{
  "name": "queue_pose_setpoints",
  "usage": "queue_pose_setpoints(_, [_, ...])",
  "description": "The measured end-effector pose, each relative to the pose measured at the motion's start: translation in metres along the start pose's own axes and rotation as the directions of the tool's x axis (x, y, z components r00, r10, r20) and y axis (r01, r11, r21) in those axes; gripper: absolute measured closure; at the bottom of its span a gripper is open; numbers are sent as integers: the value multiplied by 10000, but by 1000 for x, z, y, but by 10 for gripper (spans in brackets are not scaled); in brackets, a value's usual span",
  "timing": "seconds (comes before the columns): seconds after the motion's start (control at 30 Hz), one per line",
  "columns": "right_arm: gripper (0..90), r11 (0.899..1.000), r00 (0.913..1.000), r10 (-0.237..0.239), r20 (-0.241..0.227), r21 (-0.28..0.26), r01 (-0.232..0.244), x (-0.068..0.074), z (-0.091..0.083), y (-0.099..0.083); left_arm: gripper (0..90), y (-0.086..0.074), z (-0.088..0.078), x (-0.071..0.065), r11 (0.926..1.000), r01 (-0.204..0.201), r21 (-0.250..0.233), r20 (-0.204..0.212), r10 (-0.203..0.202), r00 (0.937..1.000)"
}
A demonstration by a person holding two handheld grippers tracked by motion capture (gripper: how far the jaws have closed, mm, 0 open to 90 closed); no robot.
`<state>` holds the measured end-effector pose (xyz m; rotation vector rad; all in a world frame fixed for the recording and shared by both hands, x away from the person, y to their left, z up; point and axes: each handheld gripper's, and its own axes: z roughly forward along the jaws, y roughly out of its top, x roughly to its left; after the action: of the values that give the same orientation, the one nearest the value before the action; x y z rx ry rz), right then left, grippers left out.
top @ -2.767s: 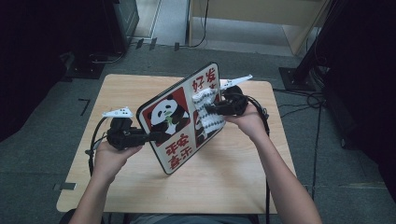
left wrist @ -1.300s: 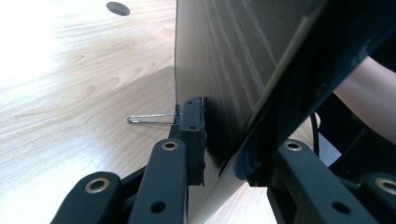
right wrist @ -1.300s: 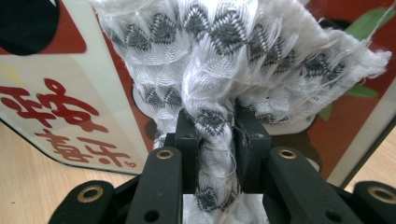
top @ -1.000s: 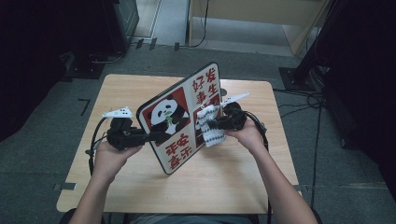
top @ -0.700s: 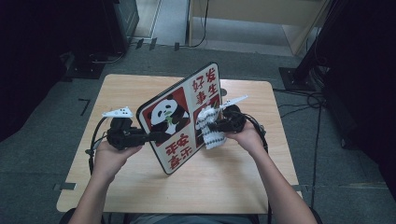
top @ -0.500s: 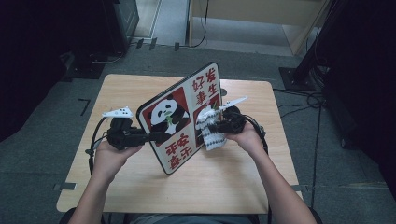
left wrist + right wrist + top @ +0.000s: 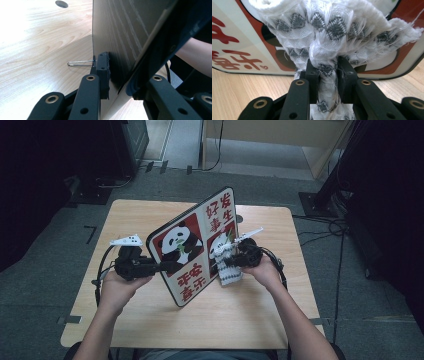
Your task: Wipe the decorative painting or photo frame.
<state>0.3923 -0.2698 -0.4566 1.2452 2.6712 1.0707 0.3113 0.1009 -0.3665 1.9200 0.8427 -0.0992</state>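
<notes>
- Centrally in the high view, the panda board [image 7: 195, 247] stands tilted on its edge on the wooden table [image 7: 150, 212].
- My left gripper [image 7: 167, 266] clamps its lower left edge.
- My right gripper [image 7: 327, 72] pinches a white-grey cloth [image 7: 227, 265] against the board's face, right of centre.
- Cables [image 7: 320, 227] trail on the floor, upper right.

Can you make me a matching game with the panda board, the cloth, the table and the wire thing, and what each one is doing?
Things:
1. panda board
2. cloth
3. table
4. wire stand

States:
A. pale wood, lying under everything
B. thin metal, sticking out behind the board
C. white with grey zigzags, squeezed in the right gripper
D. standing on its edge, clamped by the left gripper

Pairs: 1-D, 2-C, 3-A, 4-B
</notes>
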Motion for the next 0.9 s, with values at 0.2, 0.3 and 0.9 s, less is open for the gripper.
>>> queue_pose_setpoints(0.2, [752,9999,9999,139,-23,84,-139,-2,4,-4,741,0,0,0,10000,-15,3,5,15,10000])
queue_pose_setpoints(0.3, [753,9998,9999,143,4,124,-143,-3,5,-5,741,0,0,0,10000,-22,1,7,22,10000])
queue_pose_setpoints(0.9, [750,9976,9993,376,16,587,-376,-7,14,-12,739,0,0,0,10000,-25,-2,1,25,10000])
